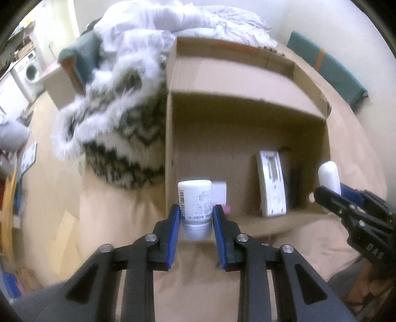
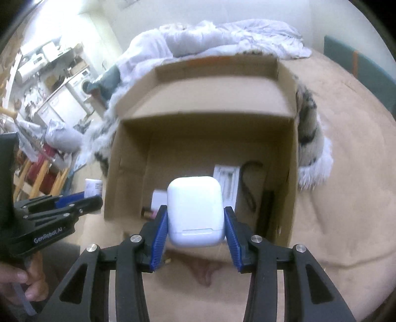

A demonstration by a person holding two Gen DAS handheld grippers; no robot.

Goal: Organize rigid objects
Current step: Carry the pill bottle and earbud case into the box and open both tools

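Observation:
My left gripper (image 1: 195,213) is shut on a small white bottle (image 1: 195,200) with a printed label, held just before the near left corner of an open cardboard box (image 1: 247,116). My right gripper (image 2: 195,218) is shut on a white earbud case (image 2: 195,210), held over the box's (image 2: 205,138) near edge. The case also shows at the right in the left wrist view (image 1: 328,177). Inside the box lie a white remote (image 1: 271,183), a small white card (image 2: 159,198), a black curved item (image 2: 250,183) and a dark stick (image 2: 266,210).
The box sits on a beige bed sheet (image 2: 346,173). A patterned furry blanket (image 1: 118,128) and a white duvet (image 1: 173,22) lie to its left and behind. A teal cushion (image 1: 329,67) is at the back right. A washing machine (image 1: 27,71) stands far left.

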